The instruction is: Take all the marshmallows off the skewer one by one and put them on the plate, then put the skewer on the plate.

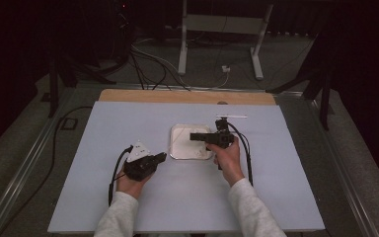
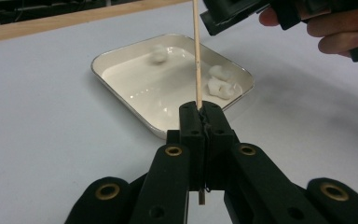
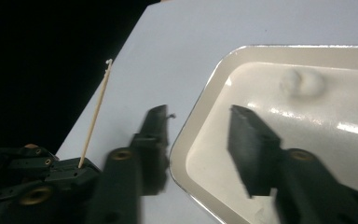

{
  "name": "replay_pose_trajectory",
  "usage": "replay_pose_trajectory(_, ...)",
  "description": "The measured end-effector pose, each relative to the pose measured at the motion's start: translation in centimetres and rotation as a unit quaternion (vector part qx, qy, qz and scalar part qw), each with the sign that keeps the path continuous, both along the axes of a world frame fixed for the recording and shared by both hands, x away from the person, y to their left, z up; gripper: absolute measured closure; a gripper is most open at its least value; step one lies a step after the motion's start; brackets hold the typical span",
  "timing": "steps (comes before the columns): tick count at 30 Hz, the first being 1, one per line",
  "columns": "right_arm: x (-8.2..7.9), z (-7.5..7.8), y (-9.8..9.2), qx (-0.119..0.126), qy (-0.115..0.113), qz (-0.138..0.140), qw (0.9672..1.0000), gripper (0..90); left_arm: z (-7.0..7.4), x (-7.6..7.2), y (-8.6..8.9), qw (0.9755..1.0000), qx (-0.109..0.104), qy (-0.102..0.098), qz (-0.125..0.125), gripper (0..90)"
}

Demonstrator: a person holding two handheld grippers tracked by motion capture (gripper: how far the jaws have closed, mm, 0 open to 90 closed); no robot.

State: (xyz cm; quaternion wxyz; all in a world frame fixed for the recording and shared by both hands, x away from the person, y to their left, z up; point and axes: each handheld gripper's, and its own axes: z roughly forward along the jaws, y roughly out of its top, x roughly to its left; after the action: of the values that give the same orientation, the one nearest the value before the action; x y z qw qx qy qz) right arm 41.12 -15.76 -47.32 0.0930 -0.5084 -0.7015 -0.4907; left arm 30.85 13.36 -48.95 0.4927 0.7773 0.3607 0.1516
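Left gripper (image 2: 200,112) clamped on a thin wooden skewer (image 2: 196,51) rising upright between its jaws, white tray (image 2: 121,63) with pale lumps (image 2: 221,81) just beyond, right gripper (image 3: 198,135) jaws apart, empty, above tray edge

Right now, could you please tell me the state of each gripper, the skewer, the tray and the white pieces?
left gripper: shut on the wooden skewer.
wooden skewer: upright, clamped near its lower end, nothing threaded on it.
right gripper: open, nothing between the jaws, held over the tray's edge.
tray: flat on the table, glossy inside.
white pieces: loose in the tray, unskewered.
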Motion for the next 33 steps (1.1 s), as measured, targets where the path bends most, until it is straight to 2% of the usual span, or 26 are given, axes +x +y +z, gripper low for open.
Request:
replay_pose_trajectory(3, -0.3, 0.4, -0.1, -0.002, -0.017, 0.002, 0.9999, 43.0, 0.1, 0.1, 0.0, 1.0000, -0.005, 0.000, 0.006, 90.0)
replay_pose_trajectory(7, -1.0, 1.2, -0.3, -0.021, -0.061, 0.004, 0.9979, 29.9, 0.2, 0.1, 0.0, 0.9999, -0.010, -0.001, 0.012, 90.0)
replay_pose_trajectory(9, -1.2, 1.4, -0.3, -0.028, -0.078, 0.005, 0.9965, 26.5, 0.3, 0.1, -0.1, 0.9998, -0.013, -0.002, 0.015, 90.0)
replay_pose_trajectory(13, -1.9, 2.0, -0.3, -0.059, -0.114, 0.007, 0.9916, 16.7, 0.6, 0.1, 0.0, 0.9995, -0.022, -0.002, 0.022, 90.0)
replay_pose_trajectory(18, -2.8, 2.5, -0.1, -0.088, -0.154, 0.005, 0.9841, 14.7, 0.7, 0.3, 0.0, 0.9992, -0.027, 0.000, 0.029, 90.0)
replay_pose_trajectory(23, -3.5, 2.8, -0.5, -0.101, -0.169, 0.000, 0.9804, 14.4, 0.9, 0.3, -0.2, 0.9988, -0.026, -0.006, 0.042, 90.0)
replay_pose_trajectory(29, -4.5, 2.7, -1.7, -0.116, -0.186, -0.011, 0.9757, 11.7, 1.3, 0.3, -0.2, 0.9975, -0.037, -0.012, 0.058, 90.0)
replay_pose_trajectory(33, -4.9, 2.3, -2.6, -0.126, -0.186, -0.018, 0.9742, 10.6, 1.6, 0.4, -0.4, 0.9973, -0.039, -0.010, 0.061, 89.9)
